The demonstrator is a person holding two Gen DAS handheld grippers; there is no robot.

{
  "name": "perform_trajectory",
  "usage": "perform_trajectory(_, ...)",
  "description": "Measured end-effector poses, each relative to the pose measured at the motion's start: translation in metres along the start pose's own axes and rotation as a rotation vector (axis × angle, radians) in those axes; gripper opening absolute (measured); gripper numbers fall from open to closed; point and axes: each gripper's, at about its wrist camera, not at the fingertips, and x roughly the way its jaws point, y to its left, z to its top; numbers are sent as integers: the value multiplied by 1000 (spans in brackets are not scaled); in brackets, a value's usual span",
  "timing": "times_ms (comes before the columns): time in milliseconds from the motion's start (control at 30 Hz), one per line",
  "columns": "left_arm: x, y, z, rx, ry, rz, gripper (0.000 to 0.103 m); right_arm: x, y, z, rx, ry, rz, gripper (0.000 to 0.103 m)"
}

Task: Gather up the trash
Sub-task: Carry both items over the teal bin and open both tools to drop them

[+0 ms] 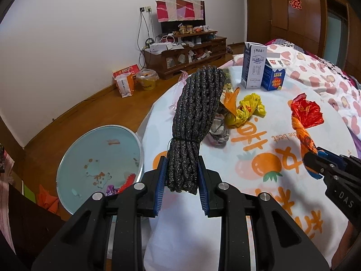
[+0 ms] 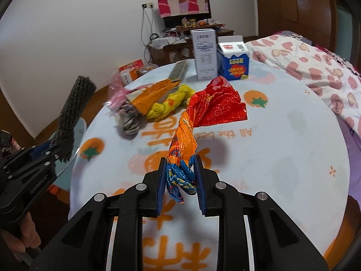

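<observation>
My left gripper is shut on the lower end of a dark speckled rope bundle, which stands up from the jaws above the table's left edge. Below it on the floor sits a light blue basin with a few scraps inside. My right gripper is shut on the blue twisted tail of a red and orange foil wrapper, lifted off the tablecloth. In the left wrist view the right gripper and wrapper appear at the right. The right wrist view has the left gripper and rope at the left.
On the table lie a yellow crumpled bag, an orange packet, a grey cloth wad and pink plastic. Two cartons stand at the far edge. A heart-print quilt borders the right.
</observation>
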Motion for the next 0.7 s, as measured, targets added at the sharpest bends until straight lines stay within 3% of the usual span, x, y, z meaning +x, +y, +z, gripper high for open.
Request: perform_trajectory(700,-7,49,-23,-60,16,63,27,-1,71,-11,-136,11,70,25)
